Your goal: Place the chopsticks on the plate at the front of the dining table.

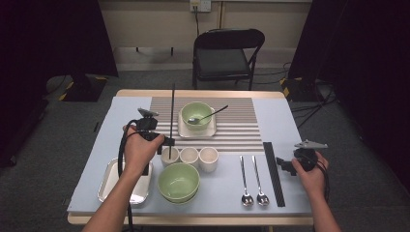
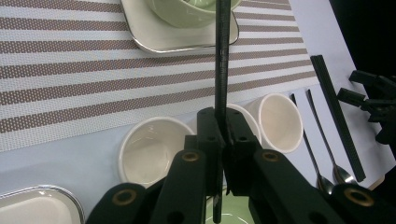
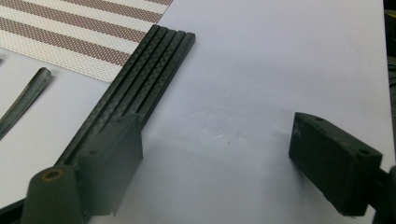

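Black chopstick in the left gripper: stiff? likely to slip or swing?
Probably stiff: the chopstick stands straight with no visible bend. It may pivot, since the left gripper pinches it low with a long length above. Its smooth-looking, narrow sides could slip.

A folding chair [image 1: 227, 53] stood behind the bench [image 1: 285, 193]. On a striped mat [image 1: 237, 128] sat a square plate [image 1: 197, 131] bearing a green bowl [image 1: 196, 112] with a spoon [image 1: 208, 116]. Nearer lay a metal tray [image 1: 110, 186], a second green bowl [image 1: 179, 181] and two spoons [image 1: 254, 181].
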### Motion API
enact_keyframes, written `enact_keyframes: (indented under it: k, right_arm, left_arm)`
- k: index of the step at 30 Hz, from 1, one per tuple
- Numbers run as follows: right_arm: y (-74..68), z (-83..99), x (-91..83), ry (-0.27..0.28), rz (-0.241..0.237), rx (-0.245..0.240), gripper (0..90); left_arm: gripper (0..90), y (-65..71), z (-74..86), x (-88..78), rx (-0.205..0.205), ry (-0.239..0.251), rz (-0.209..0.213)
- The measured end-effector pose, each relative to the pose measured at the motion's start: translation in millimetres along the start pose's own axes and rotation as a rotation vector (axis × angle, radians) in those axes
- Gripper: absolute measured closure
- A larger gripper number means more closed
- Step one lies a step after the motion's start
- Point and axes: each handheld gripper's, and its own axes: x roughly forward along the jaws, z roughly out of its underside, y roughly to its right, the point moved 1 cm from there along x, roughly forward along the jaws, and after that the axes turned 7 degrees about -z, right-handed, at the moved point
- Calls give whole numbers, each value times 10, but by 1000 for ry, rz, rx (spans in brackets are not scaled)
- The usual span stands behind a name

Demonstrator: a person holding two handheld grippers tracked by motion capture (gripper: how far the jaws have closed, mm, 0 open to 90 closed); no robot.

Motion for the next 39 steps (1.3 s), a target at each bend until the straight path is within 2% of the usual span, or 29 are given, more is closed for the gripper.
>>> enact_keyframes:
  k: [13, 30, 39]
  right_arm:
    - [-10, 3, 12, -5, 8, -10, 154]
    - [-15, 5, 12, -7, 12, -13, 154]
    - [-9, 3, 15, -8, 8, -9, 153]
  left_arm:
    - [867, -50, -46, -6, -20, 4, 6]
    - [867, -85, -155, 70, -31, -2, 14]
    - [867, -149, -220, 132, -61, -12, 15]
